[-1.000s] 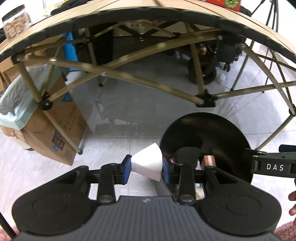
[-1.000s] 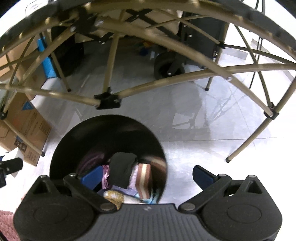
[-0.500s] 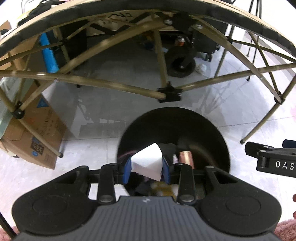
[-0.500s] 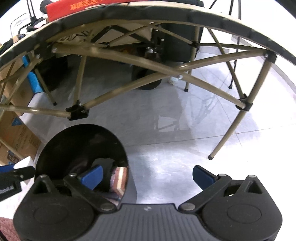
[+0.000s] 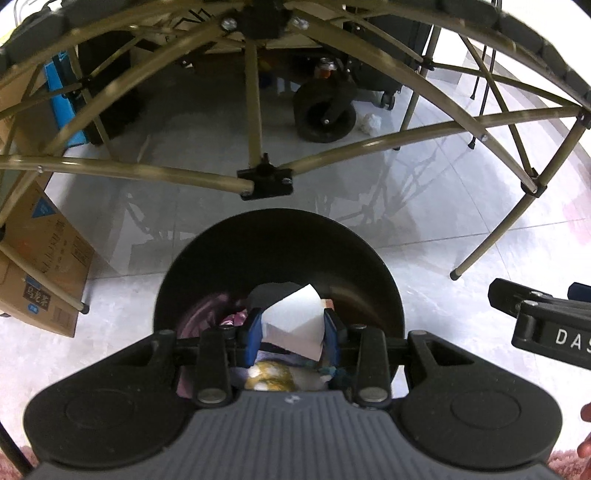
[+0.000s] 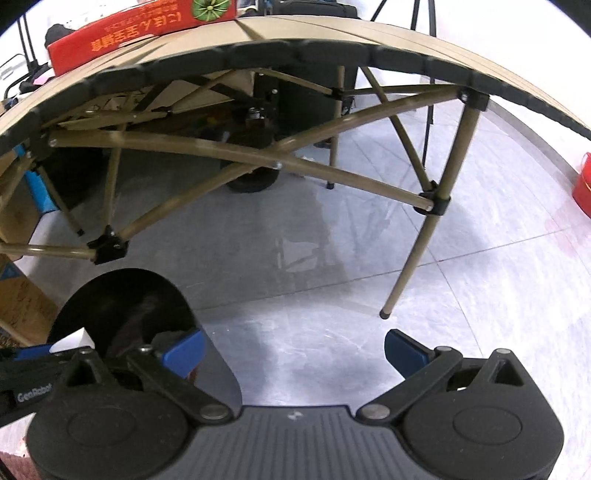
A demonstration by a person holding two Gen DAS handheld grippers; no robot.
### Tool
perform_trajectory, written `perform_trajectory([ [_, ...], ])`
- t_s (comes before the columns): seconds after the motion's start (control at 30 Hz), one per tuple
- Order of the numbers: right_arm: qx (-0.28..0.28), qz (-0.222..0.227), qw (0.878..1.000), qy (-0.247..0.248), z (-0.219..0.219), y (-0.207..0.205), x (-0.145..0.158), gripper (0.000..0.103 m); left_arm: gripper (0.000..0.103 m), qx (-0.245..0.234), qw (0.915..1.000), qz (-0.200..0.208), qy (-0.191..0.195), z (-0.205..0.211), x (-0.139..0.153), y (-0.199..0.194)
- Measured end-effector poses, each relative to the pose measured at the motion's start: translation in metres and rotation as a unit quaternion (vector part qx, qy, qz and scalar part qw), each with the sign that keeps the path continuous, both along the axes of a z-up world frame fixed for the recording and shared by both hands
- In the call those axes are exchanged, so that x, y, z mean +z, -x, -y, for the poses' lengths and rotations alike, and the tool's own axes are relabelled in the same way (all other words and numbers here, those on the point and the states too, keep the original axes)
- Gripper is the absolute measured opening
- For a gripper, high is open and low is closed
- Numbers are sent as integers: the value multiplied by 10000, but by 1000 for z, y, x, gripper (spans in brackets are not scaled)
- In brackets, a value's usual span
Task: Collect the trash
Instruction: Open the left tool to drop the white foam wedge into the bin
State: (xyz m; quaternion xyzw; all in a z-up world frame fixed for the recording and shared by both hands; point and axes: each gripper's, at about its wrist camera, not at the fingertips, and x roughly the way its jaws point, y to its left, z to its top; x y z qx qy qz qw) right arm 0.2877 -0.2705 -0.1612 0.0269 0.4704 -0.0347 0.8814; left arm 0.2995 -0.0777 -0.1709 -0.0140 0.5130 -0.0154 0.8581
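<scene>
Glossy tiled floor (image 5: 207, 192), matt white paper (image 5: 295, 321), cardboard box (image 5: 40, 266).

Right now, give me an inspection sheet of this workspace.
Surface: grey tiled floor, glossy.
Job's things: white paper over the black bin; bin already holds mixed trash.
Clutter: crumpled white scrap beside a black wheel.
Grippers: left gripper shut on the paper; right gripper open, empty.
Cables: nothing seen.
Surroundings: folding table frame, cardboard box, red box on the tabletop.
</scene>
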Motion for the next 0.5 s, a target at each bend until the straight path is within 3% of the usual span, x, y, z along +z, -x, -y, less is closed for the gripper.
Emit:
perform_trajectory([
  [0.2, 15, -12, 10000, 2, 2, 1, -1, 103, 36, 44, 9999, -100, 68, 4, -3, -4],
  [0.3, 14, -5, 10000, 0, 2, 1, 0, 103, 43, 70, 9999, -133, 49, 4, -3, -4],
  [0.43, -5, 14, 10000, 2, 2, 1, 0, 103, 99, 185, 9996, -229, -54, 3, -3, -5],
  [0.5, -1, 13, 10000, 3, 2, 1, 1, 103, 102, 253, 9994, -209, -87, 1, -1, -5],
])
